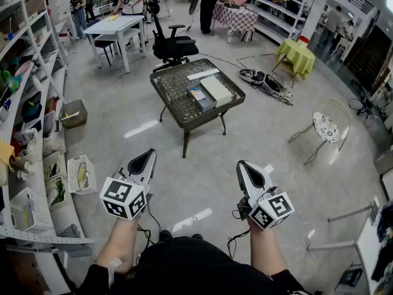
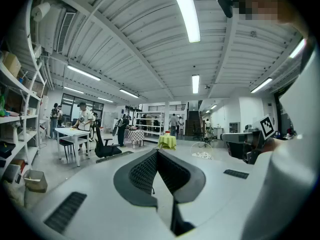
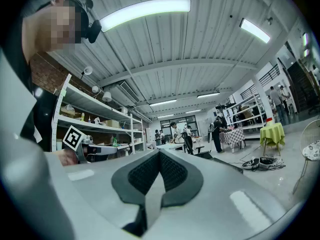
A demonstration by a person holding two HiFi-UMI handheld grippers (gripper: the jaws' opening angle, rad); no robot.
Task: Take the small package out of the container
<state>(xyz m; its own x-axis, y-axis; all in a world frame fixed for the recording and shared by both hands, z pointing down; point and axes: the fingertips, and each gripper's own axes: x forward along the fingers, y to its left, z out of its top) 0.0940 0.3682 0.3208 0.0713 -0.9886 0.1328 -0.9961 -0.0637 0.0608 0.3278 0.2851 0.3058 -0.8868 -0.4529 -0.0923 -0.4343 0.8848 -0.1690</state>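
Observation:
A low dark table [image 1: 174, 112] stands in the middle of the floor, well ahead of me. On it sits a dark container [image 1: 205, 103] with a small blue-and-orange package [image 1: 197, 93] at its top, beside a pale flat box [image 1: 217, 90]. My left gripper [image 1: 151, 153] and right gripper [image 1: 240, 163] are held close to my body, far short of the table, pointing forward. Both are shut with nothing between the jaws. The left gripper view shows its pads pressed together [image 2: 157, 152], and the right gripper view shows the same [image 3: 160, 153].
A black office chair [image 1: 171, 43] and a white table [image 1: 116, 26] stand behind the low table. White shelving [image 1: 29, 134] and crates [image 1: 80, 174] line the left side. A wire chair [image 1: 329, 124] is at the right, with shoes [image 1: 264, 78] and a yellow-clothed table [image 1: 296, 55] beyond. Several people stand at the back.

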